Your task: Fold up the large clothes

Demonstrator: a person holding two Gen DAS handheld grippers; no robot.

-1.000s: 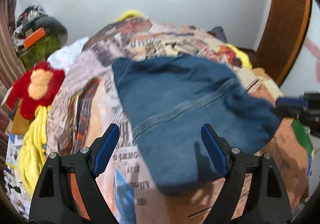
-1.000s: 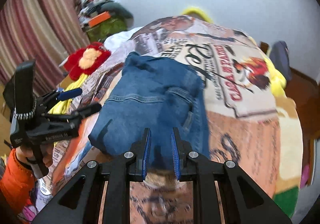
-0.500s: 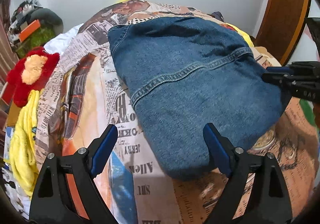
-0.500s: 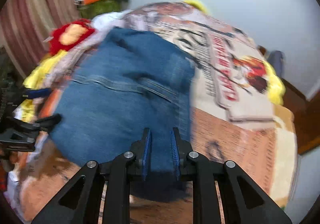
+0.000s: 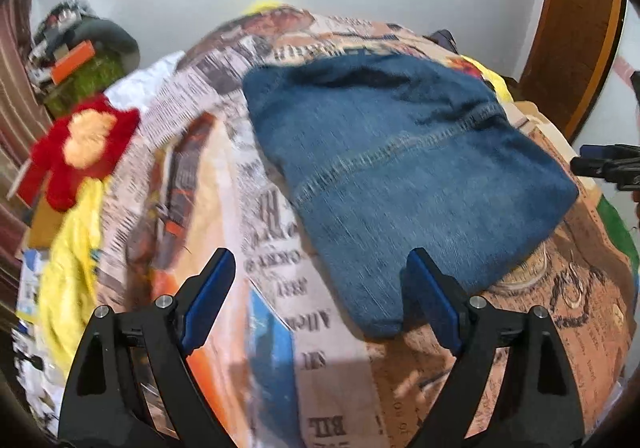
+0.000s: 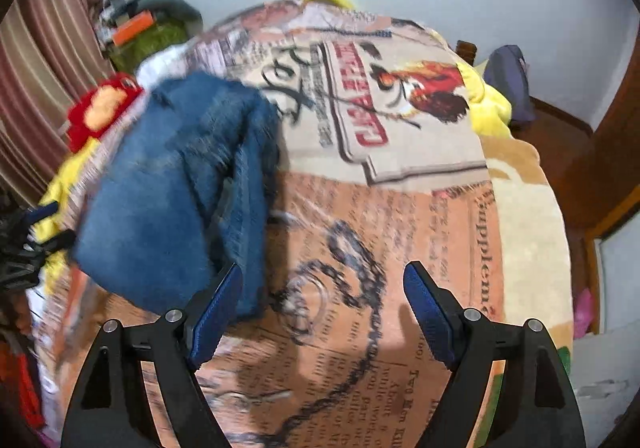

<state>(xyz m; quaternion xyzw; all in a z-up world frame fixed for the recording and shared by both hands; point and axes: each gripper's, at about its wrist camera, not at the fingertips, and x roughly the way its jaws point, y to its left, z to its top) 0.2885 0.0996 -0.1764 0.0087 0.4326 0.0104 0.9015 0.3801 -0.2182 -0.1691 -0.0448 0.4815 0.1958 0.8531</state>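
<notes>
White-walled bedroom, bed [image 5: 280, 348] under a newspaper-print blanket [image 6: 400, 248]. Folded denim garment [image 5: 400, 176] flat on the blanket, mid-bed; blurred in the right wrist view. Left hand-held gripper [image 5: 316, 296] wide open, empty, just short of the denim's near edge. Right hand-held gripper [image 6: 322, 308] also spread wide, gripping nothing, denim [image 6: 168, 188] beside its left finger. Red plush toy [image 5: 80, 144] at the bed's left edge.
</notes>
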